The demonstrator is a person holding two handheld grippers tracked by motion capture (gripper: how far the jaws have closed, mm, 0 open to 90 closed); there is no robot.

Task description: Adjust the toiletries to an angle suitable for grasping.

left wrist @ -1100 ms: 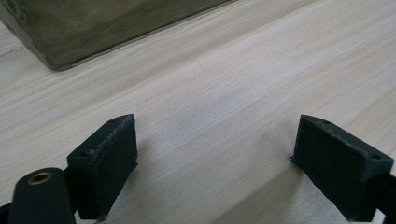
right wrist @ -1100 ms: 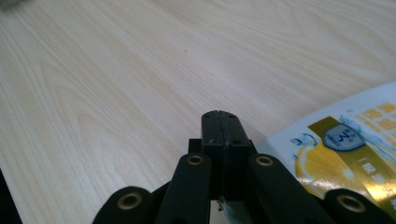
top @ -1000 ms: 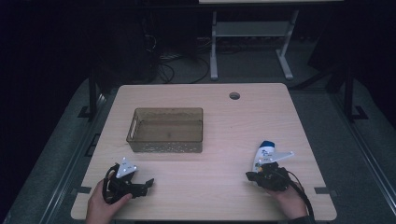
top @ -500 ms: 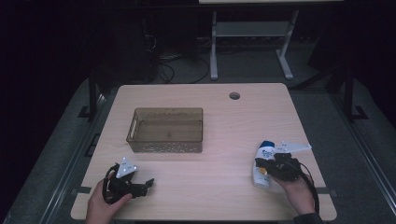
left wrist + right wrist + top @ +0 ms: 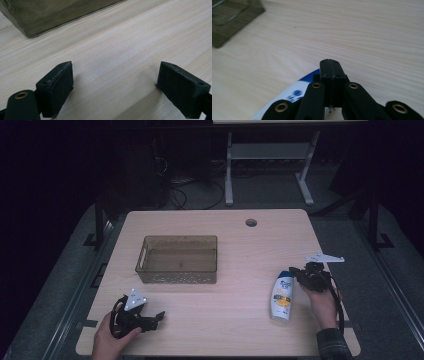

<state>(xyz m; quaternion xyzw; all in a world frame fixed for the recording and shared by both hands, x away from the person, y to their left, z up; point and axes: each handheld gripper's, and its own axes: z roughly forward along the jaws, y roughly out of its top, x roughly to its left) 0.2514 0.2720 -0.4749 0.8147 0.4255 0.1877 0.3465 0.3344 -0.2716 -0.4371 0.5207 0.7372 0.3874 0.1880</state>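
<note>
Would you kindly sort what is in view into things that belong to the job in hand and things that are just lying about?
Belongs to the job:
- shampoo bottle, lying flat on the table
- right tool, shut, right beside the bottle
- clear brown bin, empty, probably the bottle's destination

Just there:
- left tool, open and idle over bare wood
- round hole in the tabletop
- white stand behind the table

Shampoo bottle (image 5: 282,295) — logo + label print too small/blurred, no legible txt anywhere.
</note>
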